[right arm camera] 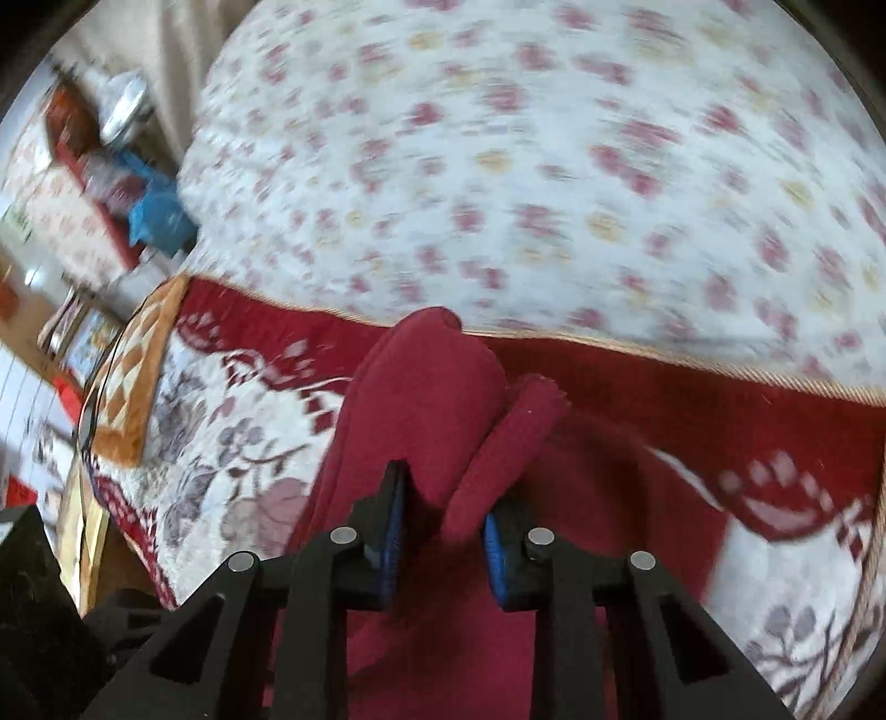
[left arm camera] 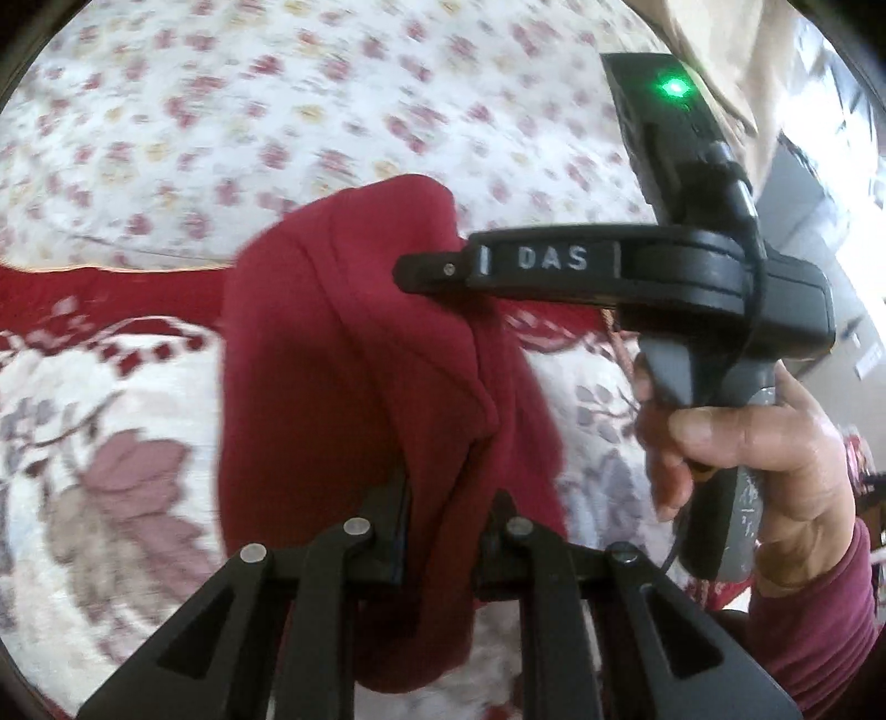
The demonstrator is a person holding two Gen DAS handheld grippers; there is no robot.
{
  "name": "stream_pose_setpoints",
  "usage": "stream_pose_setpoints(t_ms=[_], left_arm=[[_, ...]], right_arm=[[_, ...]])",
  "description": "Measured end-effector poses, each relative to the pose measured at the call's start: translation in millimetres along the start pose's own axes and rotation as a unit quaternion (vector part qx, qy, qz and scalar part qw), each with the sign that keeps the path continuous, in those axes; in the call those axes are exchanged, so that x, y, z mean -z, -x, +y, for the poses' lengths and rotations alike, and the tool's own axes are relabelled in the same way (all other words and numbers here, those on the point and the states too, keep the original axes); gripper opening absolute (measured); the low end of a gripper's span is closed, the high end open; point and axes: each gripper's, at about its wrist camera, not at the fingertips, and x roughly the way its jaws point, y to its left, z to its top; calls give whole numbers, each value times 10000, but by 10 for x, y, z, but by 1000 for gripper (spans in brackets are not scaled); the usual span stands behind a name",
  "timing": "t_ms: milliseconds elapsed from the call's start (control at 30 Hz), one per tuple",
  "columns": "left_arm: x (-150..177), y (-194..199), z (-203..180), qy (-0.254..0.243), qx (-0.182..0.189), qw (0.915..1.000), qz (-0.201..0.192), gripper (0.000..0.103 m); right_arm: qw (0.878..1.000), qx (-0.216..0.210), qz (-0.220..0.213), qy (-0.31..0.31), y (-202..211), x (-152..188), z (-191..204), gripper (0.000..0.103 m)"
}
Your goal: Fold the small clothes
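Note:
A dark red garment (left arm camera: 343, 360) hangs bunched above the bed, gripped at two places. My left gripper (left arm camera: 448, 531) is shut on a thick fold of it at the bottom of the left wrist view. The right gripper (left arm camera: 426, 271) reaches in from the right, held by a hand (left arm camera: 736, 443) in a maroon sleeve, its tip buried in the cloth's upper edge. In the right wrist view the red garment (right arm camera: 432, 387) fills the gap of my right gripper (right arm camera: 443, 537), whose blue pads (right arm camera: 393, 531) press on it. A ribbed cuff or hem (right arm camera: 515, 432) sticks up beside the right pad.
Below lies a bed with a white sheet with small flowers (left arm camera: 277, 111) at the far side and a cream and red patterned blanket (left arm camera: 111, 443) nearer. Cluttered furniture and a blue bag (right arm camera: 155, 210) stand beyond the bed's left edge. A beige curtain (left arm camera: 720, 50) hangs at top right.

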Motion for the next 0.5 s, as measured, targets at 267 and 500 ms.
stream_pose_setpoints(t_ms=[267,500], left_arm=[[50,-592,-289,4,453,9977,509,47],[125,80,-166,-811,329,9962,38,72]], right_arm=[[9923,129,224,-1208,-325,309,-786,36],[9904,-310,-73,-1341,191,543,-640,76]])
